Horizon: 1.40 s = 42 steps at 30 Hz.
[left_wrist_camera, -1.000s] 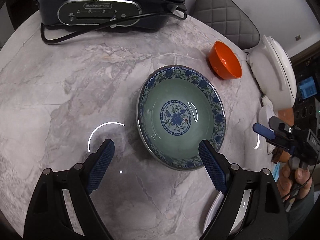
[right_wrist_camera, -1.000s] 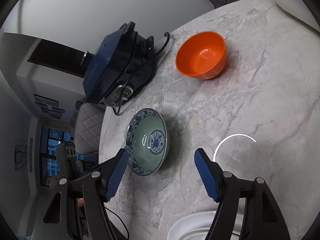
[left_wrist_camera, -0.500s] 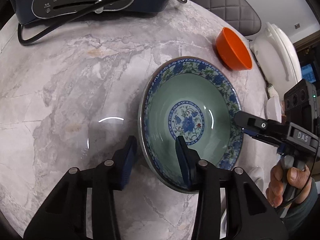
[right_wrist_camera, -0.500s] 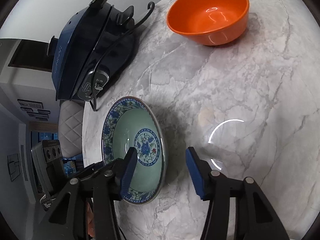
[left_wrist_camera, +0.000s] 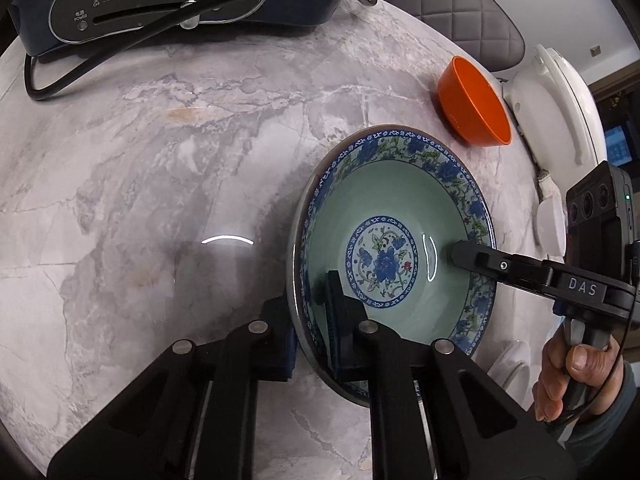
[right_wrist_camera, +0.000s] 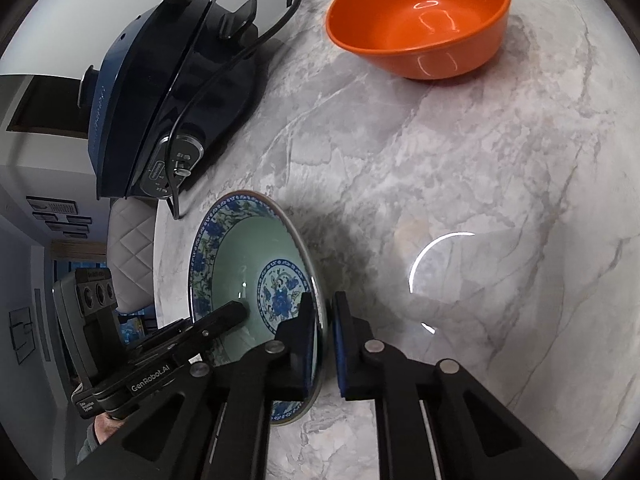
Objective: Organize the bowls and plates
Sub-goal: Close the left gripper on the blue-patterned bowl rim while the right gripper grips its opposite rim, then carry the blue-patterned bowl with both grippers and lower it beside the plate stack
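Two bowls sit on the marble table (left_wrist_camera: pixel 140 168): one floral bowl (left_wrist_camera: pixel 400 216), one orange bowl (right_wrist_camera: pixel 420 20) well apart. Left gripper (left_wrist_camera: pixel 310 332) and right gripper (right_wrist_camera: pixel 325 344) each pinch the floral bowl's rim from opposite sides.

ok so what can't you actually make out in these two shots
- Left wrist view: the near rim of the blue floral bowl is covered by the left claw.
- Left wrist view: a white dish at the lower right is mostly hidden behind the bowl and claw; plate or bowl, cannot tell.
- Right wrist view: the right claw covers the bowl's near rim.
- Neither view shows whether the bowl has left the marble table.
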{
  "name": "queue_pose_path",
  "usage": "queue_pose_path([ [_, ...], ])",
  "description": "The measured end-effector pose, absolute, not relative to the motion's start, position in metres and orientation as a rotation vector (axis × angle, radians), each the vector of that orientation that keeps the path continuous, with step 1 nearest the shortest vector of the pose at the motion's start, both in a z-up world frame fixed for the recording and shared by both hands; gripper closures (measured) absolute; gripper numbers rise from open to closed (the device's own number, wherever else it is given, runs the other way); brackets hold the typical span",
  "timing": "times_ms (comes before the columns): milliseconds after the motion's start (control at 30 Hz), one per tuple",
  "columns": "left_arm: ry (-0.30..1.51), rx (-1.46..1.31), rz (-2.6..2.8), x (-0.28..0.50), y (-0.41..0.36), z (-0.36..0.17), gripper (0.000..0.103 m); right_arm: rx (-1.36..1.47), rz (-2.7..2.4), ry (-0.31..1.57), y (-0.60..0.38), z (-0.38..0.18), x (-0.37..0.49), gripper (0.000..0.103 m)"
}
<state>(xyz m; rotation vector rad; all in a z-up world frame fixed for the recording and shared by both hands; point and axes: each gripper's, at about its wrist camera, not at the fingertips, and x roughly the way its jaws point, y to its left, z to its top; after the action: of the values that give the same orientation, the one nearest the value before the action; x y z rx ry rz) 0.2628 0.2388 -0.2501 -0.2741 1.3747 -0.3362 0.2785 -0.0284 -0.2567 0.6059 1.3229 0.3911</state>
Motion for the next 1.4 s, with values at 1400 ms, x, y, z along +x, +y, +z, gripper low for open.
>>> queue_pose_path([
  [1400,1.259,-0.097,-0.683,0.08,-0.013,-0.104,0.093,0.65,0.177,1.053,-0.219,-0.129,0.05,0.092],
])
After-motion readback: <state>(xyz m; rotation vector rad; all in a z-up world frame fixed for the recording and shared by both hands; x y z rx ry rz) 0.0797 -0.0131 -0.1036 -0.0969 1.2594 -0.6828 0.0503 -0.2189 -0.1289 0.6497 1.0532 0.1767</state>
